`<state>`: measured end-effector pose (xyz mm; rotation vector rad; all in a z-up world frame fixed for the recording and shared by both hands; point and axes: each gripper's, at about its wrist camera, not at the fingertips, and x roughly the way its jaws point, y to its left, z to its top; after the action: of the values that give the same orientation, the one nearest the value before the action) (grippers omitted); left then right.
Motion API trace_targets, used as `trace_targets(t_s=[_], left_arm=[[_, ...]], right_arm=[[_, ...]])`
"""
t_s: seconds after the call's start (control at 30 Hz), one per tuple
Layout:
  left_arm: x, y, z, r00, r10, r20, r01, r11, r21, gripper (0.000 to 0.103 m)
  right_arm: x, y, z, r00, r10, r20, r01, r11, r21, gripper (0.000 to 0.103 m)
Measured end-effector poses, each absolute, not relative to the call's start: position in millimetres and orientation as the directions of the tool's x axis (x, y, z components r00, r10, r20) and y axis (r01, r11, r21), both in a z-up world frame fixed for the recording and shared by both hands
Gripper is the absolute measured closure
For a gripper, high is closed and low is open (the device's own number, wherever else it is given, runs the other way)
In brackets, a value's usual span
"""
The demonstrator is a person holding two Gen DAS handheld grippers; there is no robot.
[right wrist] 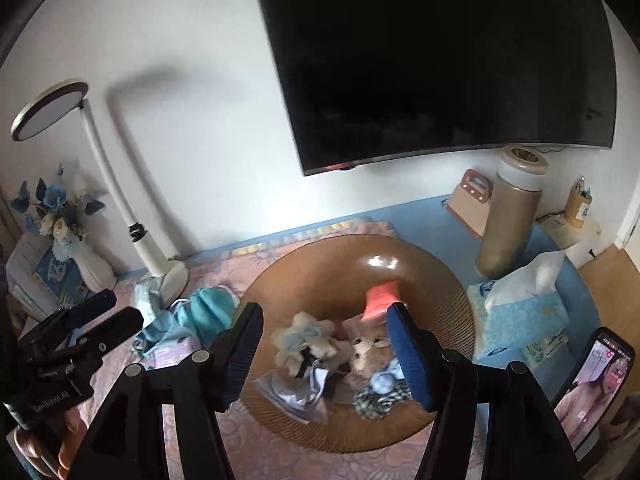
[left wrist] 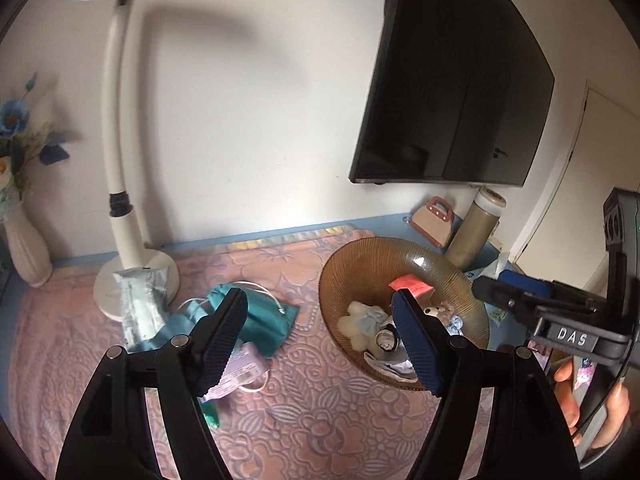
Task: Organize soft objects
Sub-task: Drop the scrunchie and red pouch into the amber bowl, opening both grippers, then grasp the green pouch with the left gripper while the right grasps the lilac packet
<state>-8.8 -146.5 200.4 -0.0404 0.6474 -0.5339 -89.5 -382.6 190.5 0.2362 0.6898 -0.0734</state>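
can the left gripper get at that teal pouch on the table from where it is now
Probably yes. The left gripper is open and empty, and the teal pouch lies uncovered on the pink cloth just ahead, left of the bowl.

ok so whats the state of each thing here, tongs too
left tongs: open, nothing between them
right tongs: open, empty, above the bowl
amber bowl: upright, holding soft toys and cloth
teal pouch: lying on the mat outside the bowl
lamp: upright; on or off unclear
tv: screen dark
tissue box: open, tissue sticking out
phone: screen lit
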Motion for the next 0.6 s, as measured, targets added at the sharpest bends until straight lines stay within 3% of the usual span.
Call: trace_targets(t_s=[0.13, 0.27, 0.33, 0.4, 0.6], left_arm=[[-31, -98, 210, 0.710, -0.460, -0.533, 0.413, 0.885, -0.214, 0.019], [-60, -44, 191, 0.737, -0.429, -0.523, 0.365, 0.903, -0.226, 0.015], [-69, -19, 170, 0.756, -0.371, -0.539, 0.295, 0.929, -0.225, 0.001], [-68, 3, 142, 0.753, -0.313, -0.579, 0.216, 0.949, -0.232, 0.001], [-53, 38, 62, 0.699, -0.173, -0.694, 0.054, 0.980, -0.190, 0.002]], right_arm=[[-98, -330, 195, 0.774, 0.067, -0.630, 0.050, 0.985, 0.166, 0.041], [-103, -282, 184, 0.760, 0.137, -0.635, -0.040, 0.985, 0.165, 0.040], [-104, -263, 168, 0.747, 0.156, -0.646, -0.064, 0.984, 0.164, 0.036], [-103, -248, 148, 0.740, 0.146, -0.657, -0.068, 0.988, 0.142, 0.028], [-92, -213, 67, 0.680, 0.140, -0.720, -0.116, 0.990, 0.083, 0.027]])
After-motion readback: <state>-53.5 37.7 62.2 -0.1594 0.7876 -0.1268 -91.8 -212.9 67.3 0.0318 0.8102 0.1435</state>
